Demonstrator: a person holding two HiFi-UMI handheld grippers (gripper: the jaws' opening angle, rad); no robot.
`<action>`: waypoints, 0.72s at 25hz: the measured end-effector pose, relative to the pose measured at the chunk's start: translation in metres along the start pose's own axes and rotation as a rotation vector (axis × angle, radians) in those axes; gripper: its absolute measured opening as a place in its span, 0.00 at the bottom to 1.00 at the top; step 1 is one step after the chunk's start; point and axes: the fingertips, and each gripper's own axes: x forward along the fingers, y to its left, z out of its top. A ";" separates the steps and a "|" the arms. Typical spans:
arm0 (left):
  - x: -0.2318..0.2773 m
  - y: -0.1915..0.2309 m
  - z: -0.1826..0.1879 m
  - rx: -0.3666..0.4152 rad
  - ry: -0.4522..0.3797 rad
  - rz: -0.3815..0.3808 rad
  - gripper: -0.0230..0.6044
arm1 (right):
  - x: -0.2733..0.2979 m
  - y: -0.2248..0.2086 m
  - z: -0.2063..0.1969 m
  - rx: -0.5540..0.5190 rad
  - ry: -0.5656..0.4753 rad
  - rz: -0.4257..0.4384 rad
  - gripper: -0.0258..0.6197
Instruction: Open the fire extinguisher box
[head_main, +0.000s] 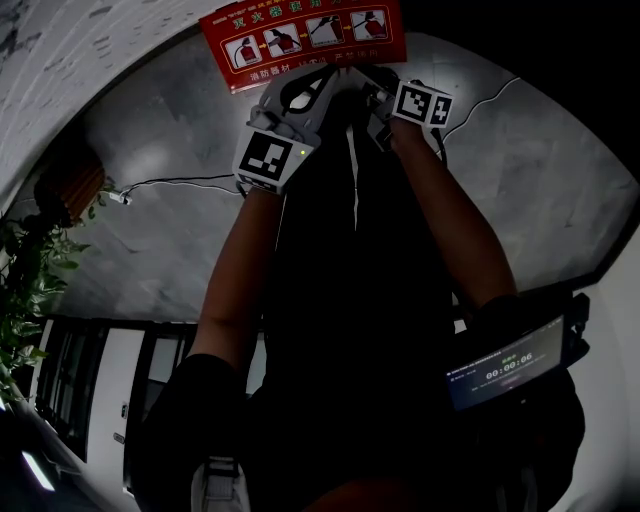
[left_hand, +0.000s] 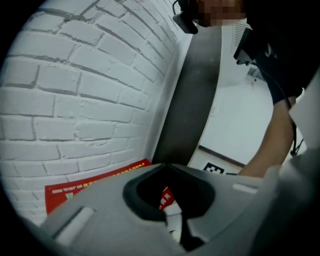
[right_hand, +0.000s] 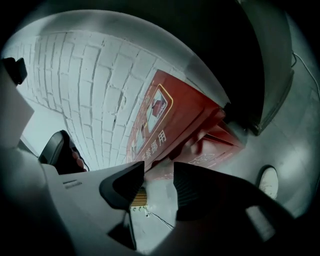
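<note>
Closest to the person, a small screen (head_main: 505, 368) glows at about 4 o'clock in the head view, strapped near the right forearm. Both bare forearms reach out over dark clothing towards 12 o'clock. At 9 o'clock a leafy plant (head_main: 30, 270) stands at the edge of the grey marbled floor (head_main: 520, 180), and a thin cable (head_main: 180, 182) trails across the floor from that side.

The left gripper (left_hand: 166, 165) has its jaws pressed together at the tips, with nothing caught between them; only a sliver of red shows through the hollow behind the tips. The right gripper (right_hand: 159, 172) has its jaws spread, and the open gap between them frames floor and the lower edge of the box. The two grippers sit side by side, their marker cubes at roughly 11 and 1 o'clock.

Just beyond them, at 12 o'clock, the red fire extinguisher box (head_main: 305, 40) stands on the floor against the white brick wall (head_main: 90, 50), its face carrying instruction pictures. Whether either gripper touches the box I cannot tell.
</note>
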 end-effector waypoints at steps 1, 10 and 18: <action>0.001 0.000 -0.001 -0.002 0.001 0.001 0.04 | 0.001 -0.001 0.003 0.010 -0.009 0.003 0.31; 0.000 0.000 -0.005 0.002 0.006 0.000 0.04 | 0.004 -0.005 0.013 0.051 -0.040 0.012 0.30; -0.004 -0.001 0.002 0.017 0.000 0.003 0.04 | -0.006 0.010 0.017 0.062 -0.087 0.034 0.27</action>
